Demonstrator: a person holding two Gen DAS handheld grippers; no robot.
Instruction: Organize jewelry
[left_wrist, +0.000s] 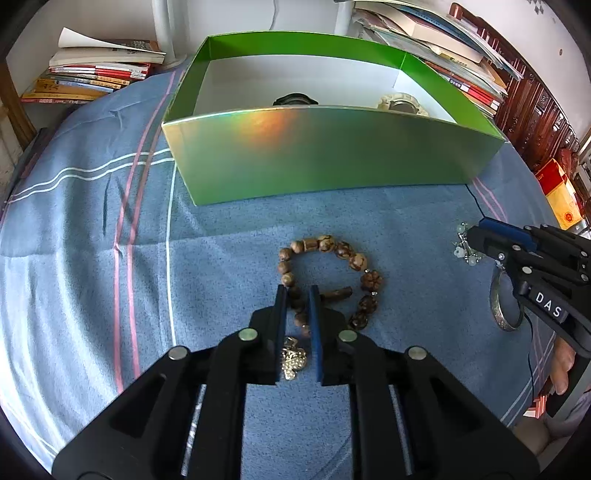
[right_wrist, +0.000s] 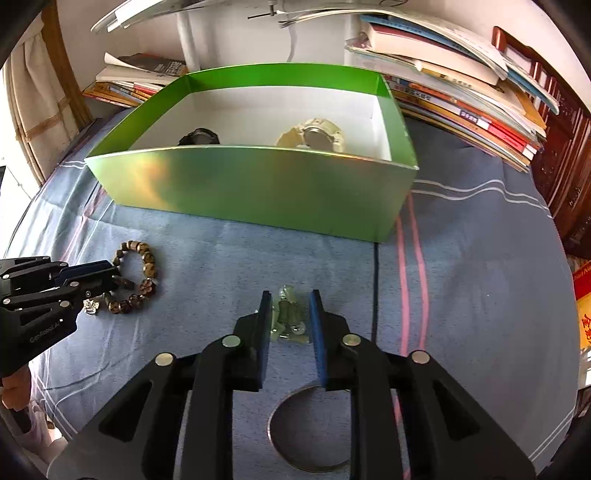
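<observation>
A brown wooden bead bracelet (left_wrist: 325, 273) lies on the blue cloth in front of a green box (left_wrist: 332, 155). My left gripper (left_wrist: 297, 290) points down over the bracelet's near side. Its jaws stand narrowly apart with a few beads between them, and a silver charm (left_wrist: 293, 360) lies below them. My right gripper (right_wrist: 290, 295) straddles a pale green beaded piece (right_wrist: 290, 317), jaws slightly parted around it. A silver bangle (right_wrist: 273, 428) lies under that gripper's body. In the box rest a black watch (right_wrist: 199, 137) and a cream watch (right_wrist: 314, 136).
Stacks of books (left_wrist: 85, 74) sit behind the box at left, and more books (right_wrist: 461, 92) at right. A thin black cord (right_wrist: 375, 288) runs across the cloth beside the right gripper. Dark wooden furniture (right_wrist: 565, 155) stands at far right. A hand (left_wrist: 563, 369) holds the right gripper.
</observation>
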